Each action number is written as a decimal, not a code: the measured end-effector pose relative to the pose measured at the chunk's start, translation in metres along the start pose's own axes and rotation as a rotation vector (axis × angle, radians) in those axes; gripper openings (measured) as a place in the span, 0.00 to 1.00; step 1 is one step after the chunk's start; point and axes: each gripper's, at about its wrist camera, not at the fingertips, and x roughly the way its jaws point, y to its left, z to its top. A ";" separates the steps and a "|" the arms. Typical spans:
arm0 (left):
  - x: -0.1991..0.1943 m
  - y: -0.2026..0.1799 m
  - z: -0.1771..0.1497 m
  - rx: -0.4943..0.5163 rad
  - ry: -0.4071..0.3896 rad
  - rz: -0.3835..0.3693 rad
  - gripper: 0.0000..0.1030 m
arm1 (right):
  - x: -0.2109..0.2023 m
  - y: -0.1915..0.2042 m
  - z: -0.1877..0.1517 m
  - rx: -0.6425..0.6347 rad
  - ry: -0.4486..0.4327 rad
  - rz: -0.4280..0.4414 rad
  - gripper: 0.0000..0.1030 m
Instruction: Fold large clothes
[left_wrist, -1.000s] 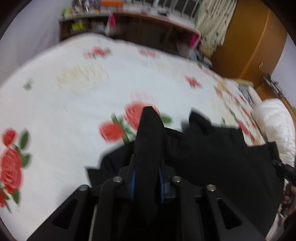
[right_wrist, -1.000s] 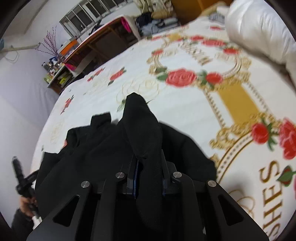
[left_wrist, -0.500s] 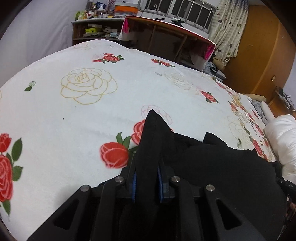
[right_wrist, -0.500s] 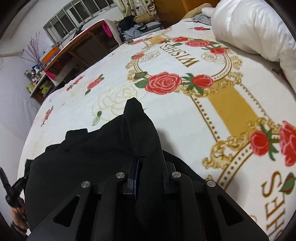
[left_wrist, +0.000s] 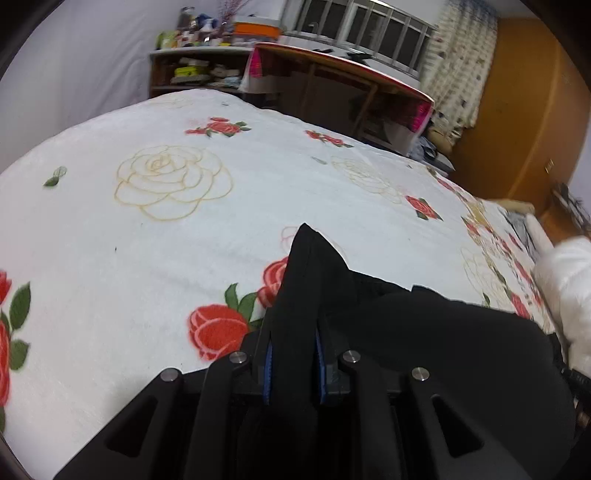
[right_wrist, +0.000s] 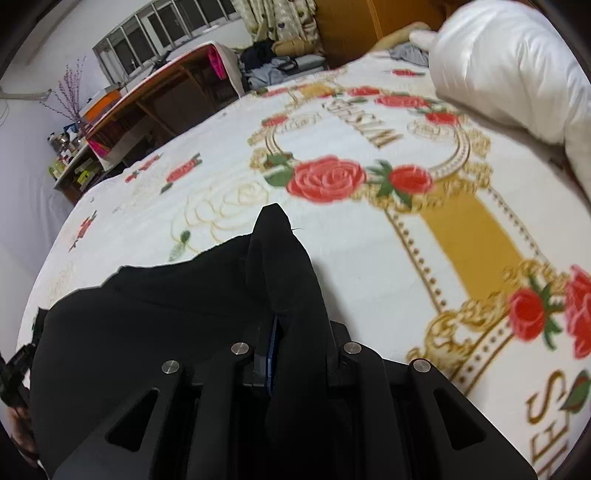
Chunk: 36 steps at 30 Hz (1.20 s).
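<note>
In the left wrist view, the left gripper (left_wrist: 293, 354) at bottom centre is clenched on a fold of the black garment (left_wrist: 443, 350), whose bulk spreads toward the lower right over the rose-printed white blanket (left_wrist: 129, 258). In the right wrist view, the right gripper (right_wrist: 295, 350) grasps another pinched fold of that garment (right_wrist: 166, 314), which drapes to the lower left. A white duvet (right_wrist: 517, 62) lies at upper right.
</note>
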 end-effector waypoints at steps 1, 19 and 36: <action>-0.009 -0.005 0.003 0.029 -0.031 0.013 0.18 | -0.002 0.002 0.001 -0.006 -0.008 -0.007 0.16; 0.011 -0.010 0.002 0.067 0.045 0.081 0.33 | 0.011 0.005 0.010 -0.040 0.052 -0.071 0.29; -0.138 -0.029 -0.060 0.161 -0.096 -0.113 0.51 | -0.128 0.061 -0.091 -0.178 -0.120 0.095 0.46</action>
